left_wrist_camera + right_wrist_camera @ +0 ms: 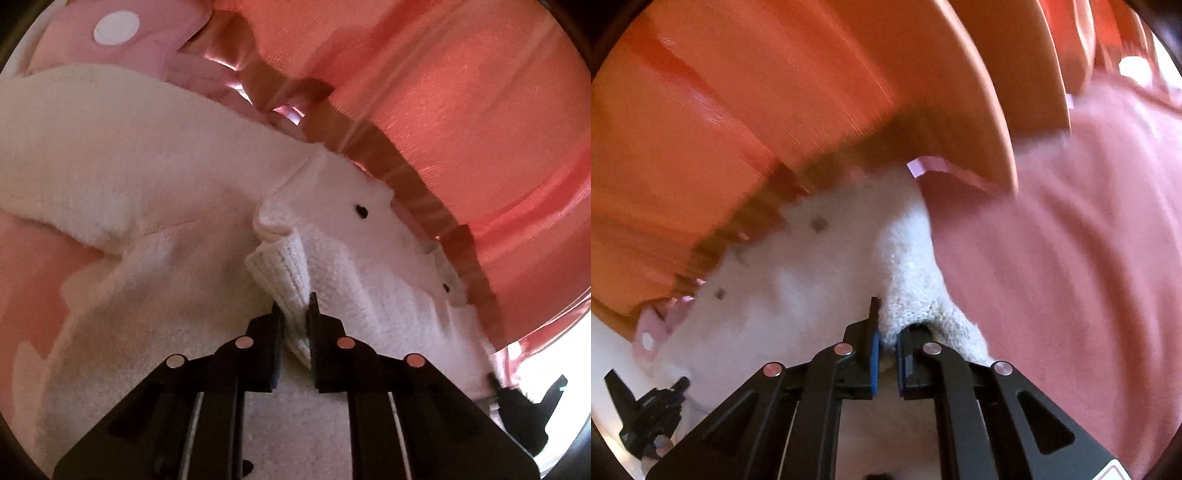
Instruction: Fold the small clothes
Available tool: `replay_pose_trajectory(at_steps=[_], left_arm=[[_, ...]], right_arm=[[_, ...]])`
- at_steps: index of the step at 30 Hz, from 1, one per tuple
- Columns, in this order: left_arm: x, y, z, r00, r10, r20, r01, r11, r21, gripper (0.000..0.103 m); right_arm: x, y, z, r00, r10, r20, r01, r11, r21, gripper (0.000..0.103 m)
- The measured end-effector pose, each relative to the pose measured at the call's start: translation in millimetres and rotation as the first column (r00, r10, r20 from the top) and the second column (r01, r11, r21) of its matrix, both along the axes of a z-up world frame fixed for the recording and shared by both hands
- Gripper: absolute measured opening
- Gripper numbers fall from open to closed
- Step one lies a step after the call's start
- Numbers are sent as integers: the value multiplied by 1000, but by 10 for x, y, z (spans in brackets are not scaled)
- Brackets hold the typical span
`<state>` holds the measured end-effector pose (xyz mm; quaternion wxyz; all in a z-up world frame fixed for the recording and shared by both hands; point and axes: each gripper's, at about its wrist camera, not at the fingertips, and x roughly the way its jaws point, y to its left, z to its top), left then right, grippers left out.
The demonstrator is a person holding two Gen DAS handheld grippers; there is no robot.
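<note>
- Where the left gripper (295,314) meets the cloth, its jaws are clenched on a ribbed cuff (280,273) of the white fleece garment (129,177), the knit bunched between the black fingers (275,321).
- The right gripper (886,332) is likewise clamped on a fleecy edge (912,295) of the same garment, with blue pads (874,363) pressing the pile from both sides.
- Outward from both grips, the garment spreads pale and rumpled; small dark snaps (360,211) dot its front placket, and a sleeve or leg trails toward the left of the left wrist view.
- Beneath and beside it lies a pink cloth (1071,240), which covers the surface to the right in the right wrist view; a pink fabric with white dots (116,27) shows beyond the garment.
- Above both views hangs an orange draped fabric (738,110), its lower edge close over the garment.
- Risk, as a judgement: each grip takes only a narrow pinch of thick, stretchy pile, so a hard pull could let the fleece slide out.
- Risk: uneven lifting by the two hands would skew the fold, and the orange fabric could snag the raised edge.
</note>
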<state>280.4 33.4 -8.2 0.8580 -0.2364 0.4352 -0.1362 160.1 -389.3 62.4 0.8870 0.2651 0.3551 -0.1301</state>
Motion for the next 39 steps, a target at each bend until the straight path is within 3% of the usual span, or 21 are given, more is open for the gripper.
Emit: replay_pose_trajectory(at_steps=[2,3,6,8,10,12,15,17,19,22,25,26,28,29,31,33,35,36,37,38,39], left_arm=[[25,9,-98,1000,1,-15,-1,1000,-4,12],[10,35,-108,1000,6,-8,-6,1000,-19,13],[-26,45,-70,1000,8,5,-8,1000,-4,14],[-32,55,-98,1000,13,2,-13,1000,-9,14],[-40,59,-98,1000,20,3,-20,1000,-13,14],[-29,14,-97,1000,19,7,-19,1000,-1,15],[-47,13,-81,1000,25,12,-25,1000,2,15],[-38,3,-46,999,21,30,-21,1000,-3,14],[-16,9,16,998,6,60,-5,1000,-18,13],[10,45,21,998,-7,68,9,999,-32,12],[38,72,-108,1000,1,13,0,999,-53,12],[37,80,-120,1000,6,7,-5,998,-67,14],[42,95,-110,1000,9,-3,-9,996,-92,16],[47,108,-112,1000,7,-4,-7,994,-109,25],[56,129,-126,1000,1,0,-1,988,-158,35],[75,113,-120,1000,8,0,-8,986,-166,40],[149,54,-89,1000,9,2,-9,990,-141,38],[202,20,-65,1000,6,8,-5,992,-129,31],[228,0,-44,1000,5,14,-3,993,-120,20],[254,-12,-12,1000,-2,25,5,993,-120,9],[266,-26,42,999,-3,46,9,992,-128,9]], right_arm=[[75,-72,-260,994,1,-113,-2,1000,-11,6],[79,-143,-390,992,-7,-125,12,999,39,5],[-24,-295,-284,998,-36,-55,45,983,177,6],[-79,-319,-178,999,-43,-32,47,987,154,8],[-176,-325,-195,992,-81,-100,95,986,140,8],[-352,-315,-138,985,-140,-105,154,979,137,11],[-407,-91,151,995,-95,-34,93,994,-50,12],[-388,10,216,998,-63,-8,62,993,-98,12],[-304,54,147,999,-40,-3,40,998,-38,15],[-104,82,-63,998,9,-68,-5,998,58,17],[11,49,-180,996,8,-85,-6,1000,30,17],[19,2,-163,997,-7,-73,8,1000,12,19],[24,-24,-117,999,-25,-45,26,1000,7,32],[4,-96,-100,999,-42,-28,42,999,3,37],[34,-134,-110,996,-83,-27,82,996,-28,57],[171,-202,-216,995,-80,-58,78,996,-39,59],[330,-247,-310,994,-63,-93,62,998,-19,59],[390,-277,-363,994,-41,-99,41,999,-1,59],[444,-278,-399,995,-10,-97,11,1000,12,50],[490,-263,-418,995,24,-95,-22,1000,15,34],[513,-245,-383,995,35,-91,-36,999,-12,18]])
